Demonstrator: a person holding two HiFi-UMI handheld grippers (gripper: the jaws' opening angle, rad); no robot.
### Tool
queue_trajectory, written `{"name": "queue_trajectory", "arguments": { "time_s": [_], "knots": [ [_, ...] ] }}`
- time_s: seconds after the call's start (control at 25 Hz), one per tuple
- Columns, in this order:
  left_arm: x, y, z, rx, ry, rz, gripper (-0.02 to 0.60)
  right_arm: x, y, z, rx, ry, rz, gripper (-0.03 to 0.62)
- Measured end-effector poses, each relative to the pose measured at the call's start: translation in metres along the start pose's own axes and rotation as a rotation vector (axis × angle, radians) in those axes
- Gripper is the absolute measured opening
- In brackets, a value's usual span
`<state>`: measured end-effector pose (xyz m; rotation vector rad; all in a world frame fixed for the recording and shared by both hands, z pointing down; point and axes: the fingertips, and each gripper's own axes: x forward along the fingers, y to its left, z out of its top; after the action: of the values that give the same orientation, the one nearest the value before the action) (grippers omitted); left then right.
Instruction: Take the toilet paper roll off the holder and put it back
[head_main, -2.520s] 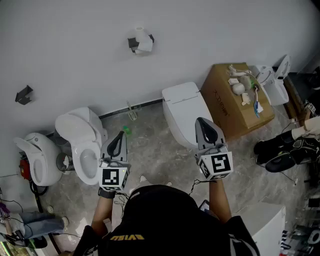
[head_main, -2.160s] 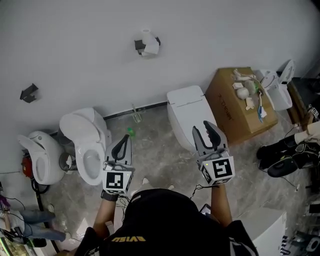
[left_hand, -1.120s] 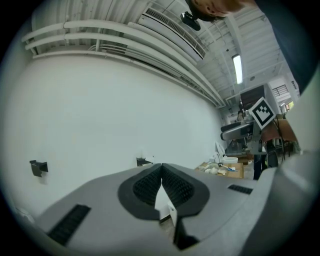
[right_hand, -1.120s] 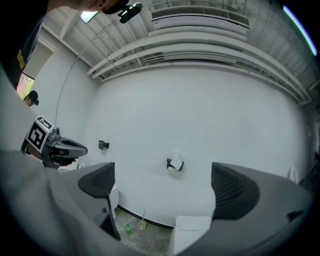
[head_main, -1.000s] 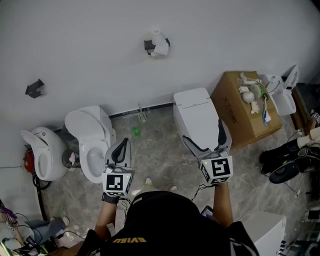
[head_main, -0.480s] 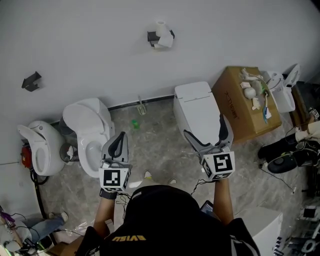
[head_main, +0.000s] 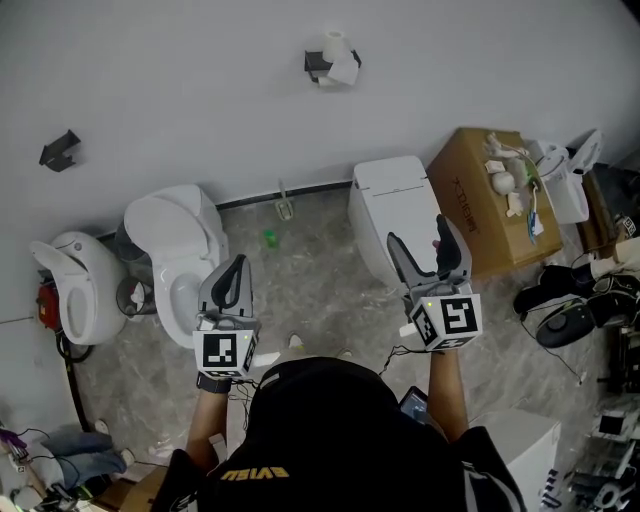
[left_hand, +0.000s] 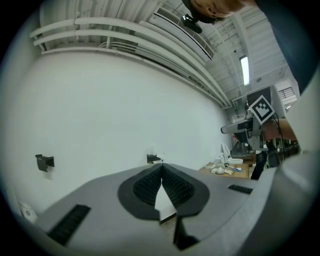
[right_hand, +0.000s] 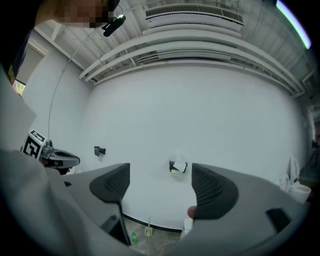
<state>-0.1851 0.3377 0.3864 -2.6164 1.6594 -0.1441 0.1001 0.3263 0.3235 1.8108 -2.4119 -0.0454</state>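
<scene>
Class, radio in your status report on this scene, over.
Left gripper shut, empty. Right gripper open, jaws just been closing, nothing between. Toilet paper roll on holder, untouched. Square toilet stands below it.

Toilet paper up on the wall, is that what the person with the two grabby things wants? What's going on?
A person holds a gripper in each hand, both pointed at the wall. The toilet paper roll sits on its holder up there, and neither gripper has reached it yet. The left gripper is shut and empty. The right gripper is open with nothing between its jaws, which have just been closing a bit.
</scene>
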Motion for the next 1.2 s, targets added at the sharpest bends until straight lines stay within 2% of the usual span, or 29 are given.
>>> {"name": "queue_trajectory", "arguments": {
  "time_s": [0.24, 0.52, 0.72, 0.92, 1.08, 1.2],
  "knots": [
    [0.001, 0.023, -0.009, -0.034, -0.001, -0.016, 0.012, 0.017, 0.02, 0.011, 0.0, -0.003, 0.004, 0.365],
    [0.015, 0.024, -0.024, -0.046, 0.017, -0.072, 0.011, 0.029, 0.028, -0.003, -0.007, 0.045, -0.017, 0.367],
    [0.047, 0.025, -0.024, -0.027, 0.034, -0.091, 0.011, 0.047, 0.006, -0.013, 0.034, 0.054, -0.034, 0.368],
    [0.108, 0.026, -0.014, 0.014, 0.015, -0.098, 0.011, 0.09, -0.033, -0.026, 0.042, 0.053, -0.045, 0.378],
    [0.158, 0.018, -0.016, 0.034, 0.068, -0.1, 0.011, 0.129, -0.061, -0.049, 0.061, 0.091, -0.032, 0.396],
    [0.199, 0.017, -0.004, 0.026, 0.034, -0.088, 0.011, 0.16, -0.086, -0.052, 0.064, 0.091, -0.026, 0.396]
  ]
}}
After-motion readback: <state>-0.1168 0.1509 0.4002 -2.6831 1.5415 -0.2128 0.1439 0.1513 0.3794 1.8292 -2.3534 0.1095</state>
